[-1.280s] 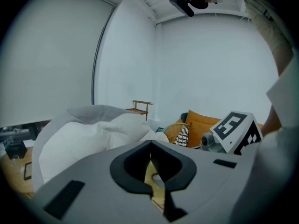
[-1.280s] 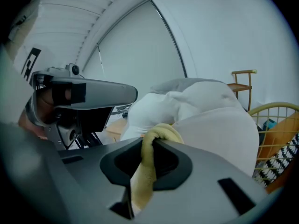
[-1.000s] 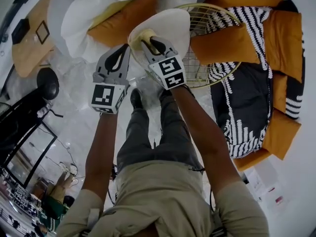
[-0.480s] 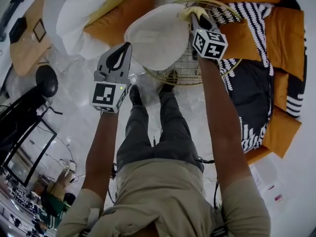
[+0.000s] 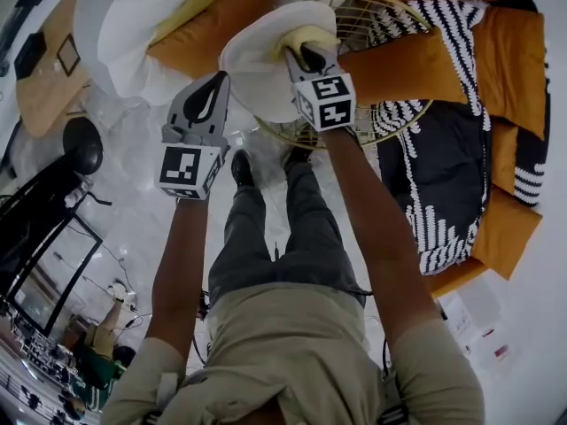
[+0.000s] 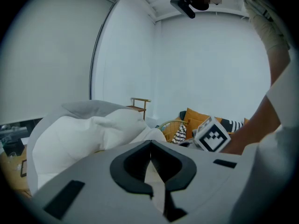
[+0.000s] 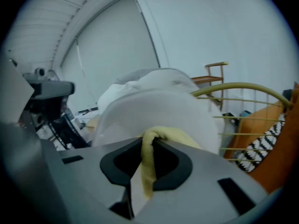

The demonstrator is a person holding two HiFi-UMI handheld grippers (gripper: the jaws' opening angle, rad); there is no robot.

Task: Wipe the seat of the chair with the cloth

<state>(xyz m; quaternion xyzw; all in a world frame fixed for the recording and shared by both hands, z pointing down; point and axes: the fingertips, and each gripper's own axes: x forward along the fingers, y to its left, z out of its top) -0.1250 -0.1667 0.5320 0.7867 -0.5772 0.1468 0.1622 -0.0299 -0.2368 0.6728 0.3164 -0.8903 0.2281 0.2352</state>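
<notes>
At 12 o'clock in the head view, the right gripper [image 5: 304,53] reaches over the round white seat [image 5: 252,60] of the rattan chair [image 5: 403,120]. Its jaws are clenched on a yellow cloth [image 5: 299,35], which bunches at the tips and lies against the seat toward its 2 o'clock edge. The right gripper view shows the cloth [image 7: 150,148] pinched in a fold between the jaws, with the seat [image 7: 154,108] just beyond and the chair's curved rim [image 7: 243,87] at 2 o'clock. The right arm [image 5: 363,228] is stretched nearly straight forward, forearm bare, marker cube facing up.

The left gripper [image 5: 220,80] is held off the seat at about its 8 o'clock, over the floor and apart from the cloth. In the left gripper view its jaws [image 6: 150,146] are closed together on nothing. The left arm [image 5: 177,264] also extends forward, roughly parallel to the right but shorter in reach. An orange cushion [image 5: 394,78] rests in the chair at 3 o'clock of the seat.
</notes>
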